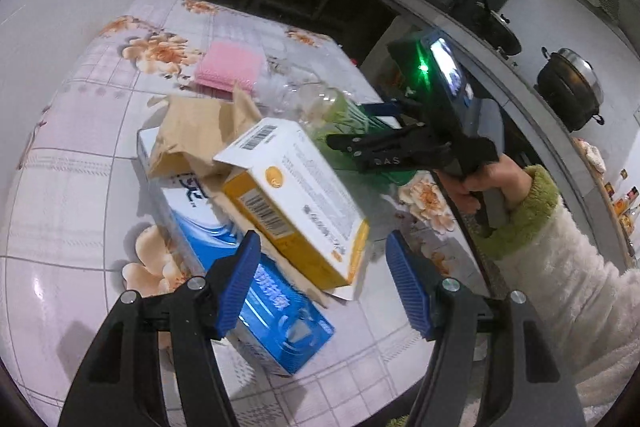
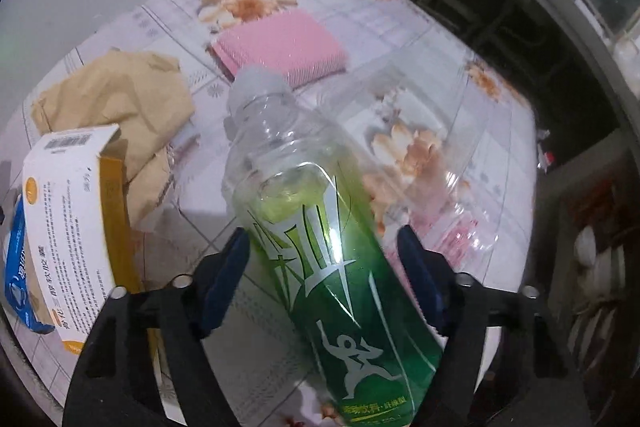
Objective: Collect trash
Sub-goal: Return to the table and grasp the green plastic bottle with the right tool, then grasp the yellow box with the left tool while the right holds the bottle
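Observation:
A clear bottle with a green label [image 2: 320, 247] lies on the floral tablecloth [image 2: 400, 39]. It sits between the fingers of my right gripper [image 2: 324, 267], whose left pad reaches its side while a thin gap shows at the right pad. In the left wrist view the right gripper [image 1: 360, 125] reaches over the bottle [image 1: 340, 107], held by a hand in a fleece sleeve. My left gripper [image 1: 324, 283] is open around the near end of a white and yellow carton [image 1: 296, 203]. The carton rests tilted on a blue box [image 1: 264, 291] beside a crumpled brown paper bag [image 1: 192, 131].
A pink pad [image 2: 280, 47] lies at the far side of the table, and clear plastic wrapping [image 2: 448, 187] lies right of the bottle. Beyond the table edge runs a grey counter [image 1: 500, 39] with a pot [image 1: 572, 87] and a sink behind.

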`<state>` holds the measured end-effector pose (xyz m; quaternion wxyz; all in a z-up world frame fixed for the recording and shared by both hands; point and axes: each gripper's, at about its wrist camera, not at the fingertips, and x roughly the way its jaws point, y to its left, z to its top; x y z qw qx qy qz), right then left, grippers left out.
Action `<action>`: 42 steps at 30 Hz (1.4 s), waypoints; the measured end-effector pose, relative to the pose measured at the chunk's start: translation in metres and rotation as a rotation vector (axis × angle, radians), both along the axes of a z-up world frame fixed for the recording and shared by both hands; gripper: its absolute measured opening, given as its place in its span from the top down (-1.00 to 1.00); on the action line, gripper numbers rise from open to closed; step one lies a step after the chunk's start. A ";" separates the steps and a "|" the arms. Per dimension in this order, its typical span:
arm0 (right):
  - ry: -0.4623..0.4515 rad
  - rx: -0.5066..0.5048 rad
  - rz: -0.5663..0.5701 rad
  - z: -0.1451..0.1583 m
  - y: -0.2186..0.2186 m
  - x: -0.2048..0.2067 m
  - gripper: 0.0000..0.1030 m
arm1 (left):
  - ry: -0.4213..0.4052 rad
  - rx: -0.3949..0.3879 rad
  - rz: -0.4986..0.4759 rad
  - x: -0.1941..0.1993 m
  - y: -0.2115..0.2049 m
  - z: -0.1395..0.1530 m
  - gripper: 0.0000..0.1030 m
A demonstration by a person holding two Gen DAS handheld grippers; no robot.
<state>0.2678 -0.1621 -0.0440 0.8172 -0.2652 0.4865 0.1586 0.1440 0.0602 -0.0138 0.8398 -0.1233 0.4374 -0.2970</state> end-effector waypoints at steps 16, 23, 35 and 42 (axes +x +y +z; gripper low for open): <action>0.121 0.201 -0.209 0.009 -0.018 -0.029 -0.15 | 0.024 -0.019 0.017 0.015 -0.007 -0.008 -0.20; 0.147 0.262 -0.203 0.010 -0.012 -0.048 -0.12 | 0.082 0.003 0.073 0.028 -0.011 -0.021 -0.20; 0.152 0.302 -0.196 0.010 -0.012 -0.055 -0.11 | 0.085 -0.007 0.157 0.040 -0.002 -0.017 -0.20; 0.150 0.302 -0.190 0.010 -0.011 -0.055 -0.10 | 0.053 0.011 0.180 0.056 -0.001 -0.012 -0.20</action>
